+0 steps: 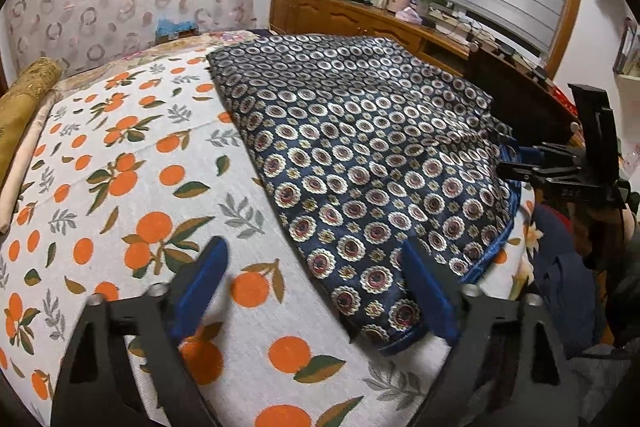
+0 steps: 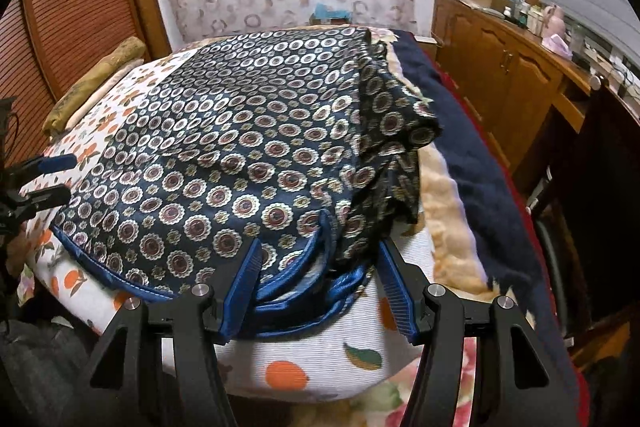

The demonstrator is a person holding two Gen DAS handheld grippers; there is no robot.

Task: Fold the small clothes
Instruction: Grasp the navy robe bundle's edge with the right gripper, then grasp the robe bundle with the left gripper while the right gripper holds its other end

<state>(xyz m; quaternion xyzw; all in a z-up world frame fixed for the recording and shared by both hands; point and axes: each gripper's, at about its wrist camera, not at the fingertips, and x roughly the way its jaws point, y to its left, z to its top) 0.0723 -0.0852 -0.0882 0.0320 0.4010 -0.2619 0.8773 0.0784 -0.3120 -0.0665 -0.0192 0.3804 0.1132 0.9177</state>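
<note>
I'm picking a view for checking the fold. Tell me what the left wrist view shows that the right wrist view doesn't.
Only the left wrist view: the garment's left edge against a wide stretch of the orange-print sheet.

Only the right wrist view: the bunched sleeve, a dark blanket and the louvred wardrobe door.

Both: the navy medallion-print garment spread on the bed, both tools open, left tool, right tool.

Left wrist view: low and close over the bed, facing the headboard wall. Right wrist view: at the bed's near edge, facing likewise. Both share the patterned garment.
</note>
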